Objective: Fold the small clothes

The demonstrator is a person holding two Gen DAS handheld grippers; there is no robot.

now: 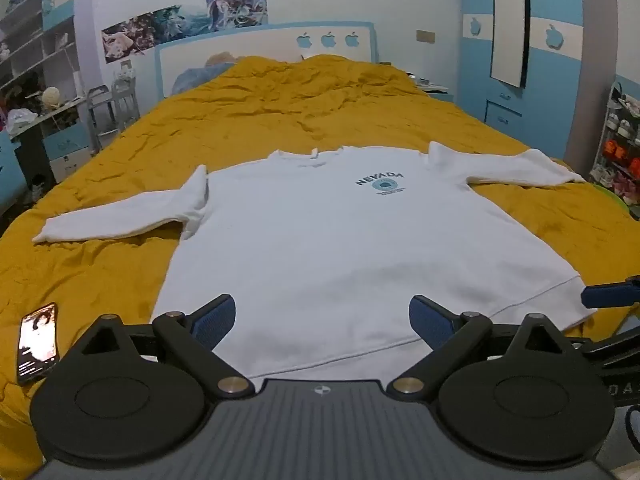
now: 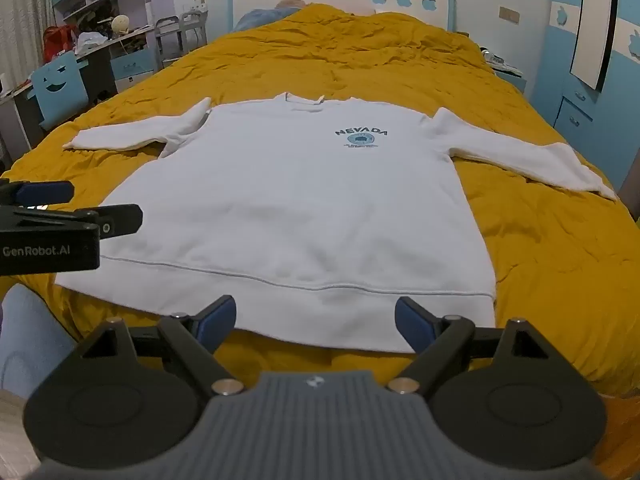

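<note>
We hold both grippers, left [image 1: 322, 320] and right [image 2: 316, 320], wide and empty above the hem of the sweatshirt [image 2: 296, 200], which lies flat on the bed [image 2: 360, 56] (sleeves spread, ready for folding).

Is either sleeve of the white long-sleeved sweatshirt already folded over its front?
No, the white long-sleeved sweatshirt lies flat on the mustard-yellow bedspread with both sleeves spread outward.
</note>
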